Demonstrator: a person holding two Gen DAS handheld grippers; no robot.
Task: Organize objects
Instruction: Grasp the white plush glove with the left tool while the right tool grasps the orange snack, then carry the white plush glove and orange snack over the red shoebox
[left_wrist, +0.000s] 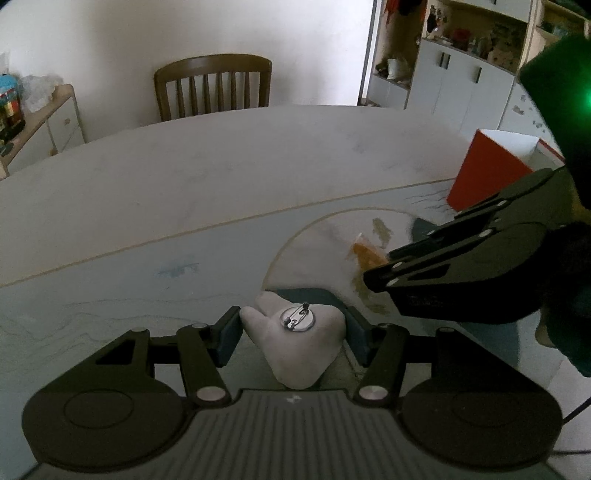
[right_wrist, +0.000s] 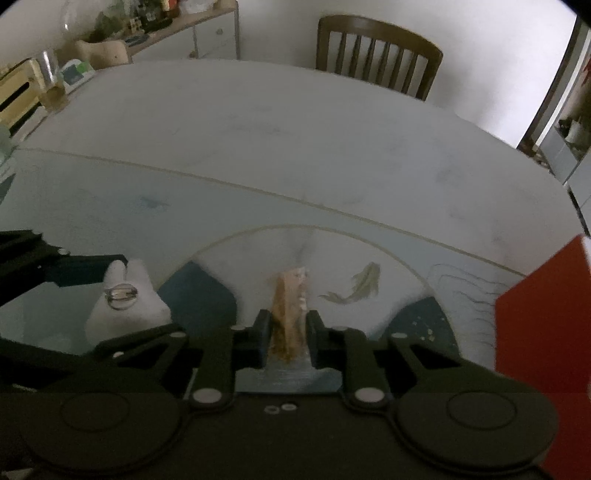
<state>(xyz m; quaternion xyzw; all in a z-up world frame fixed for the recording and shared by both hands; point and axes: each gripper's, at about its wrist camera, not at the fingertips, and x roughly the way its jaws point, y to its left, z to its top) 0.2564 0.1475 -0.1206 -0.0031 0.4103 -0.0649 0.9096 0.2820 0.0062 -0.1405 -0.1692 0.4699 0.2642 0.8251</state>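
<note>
Left tongs (left_wrist: 293, 334) grip a grey plush toy (left_wrist: 299, 343), pin badge (left_wrist: 294, 317) on top, over the table (left_wrist: 221, 177). Right tongs (right_wrist: 289, 334) pinch a tan packet (right_wrist: 290, 306) tight between narrow jaws. Red box (right_wrist: 543, 332) sits at right.

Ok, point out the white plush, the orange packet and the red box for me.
plush (left_wrist: 295, 343): left wrist view, on its white body just below the pin.
packet (right_wrist: 290, 310): right wrist view, on its orange middle between the pads.
box (left_wrist: 484, 173): left wrist view, on its red side face.
</note>
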